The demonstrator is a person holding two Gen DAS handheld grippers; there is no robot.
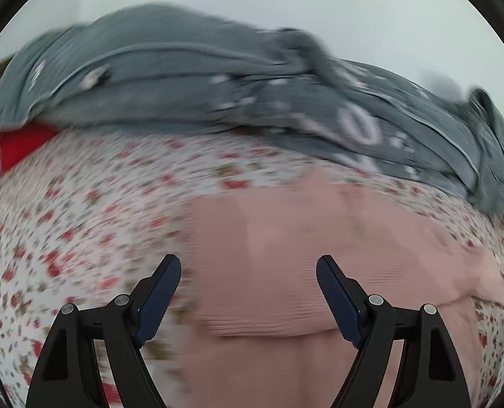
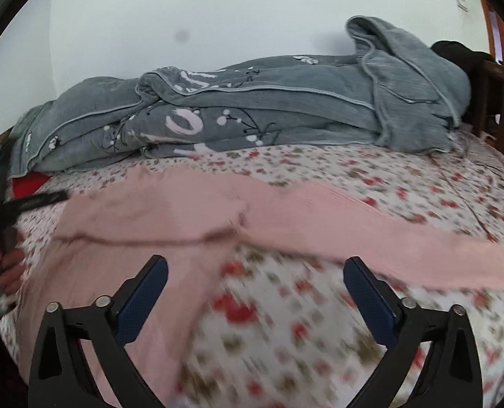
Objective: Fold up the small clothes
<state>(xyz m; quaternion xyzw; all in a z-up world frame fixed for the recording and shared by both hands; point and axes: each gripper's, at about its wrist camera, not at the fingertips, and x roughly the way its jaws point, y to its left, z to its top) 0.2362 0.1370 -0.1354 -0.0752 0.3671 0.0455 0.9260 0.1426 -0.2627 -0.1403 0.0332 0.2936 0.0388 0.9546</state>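
Two tongs, left tongs (image 1: pixel 248 265) and right tongs (image 2: pixel 255 268), both spread wide, empty, above one pink garment (image 2: pixel 156 207)

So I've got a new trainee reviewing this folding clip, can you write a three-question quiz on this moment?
1. True or false: the left gripper is shut on the pink garment.
2. The grey quilt lies: A) on top of the pink garment B) beyond it, toward the wall C) on the floor.
3. Fill in: the right gripper is ___, hovering over the floral bedsheet.

Key: 1 false, its jaws are spread and hold nothing; 2 B; 3 open.
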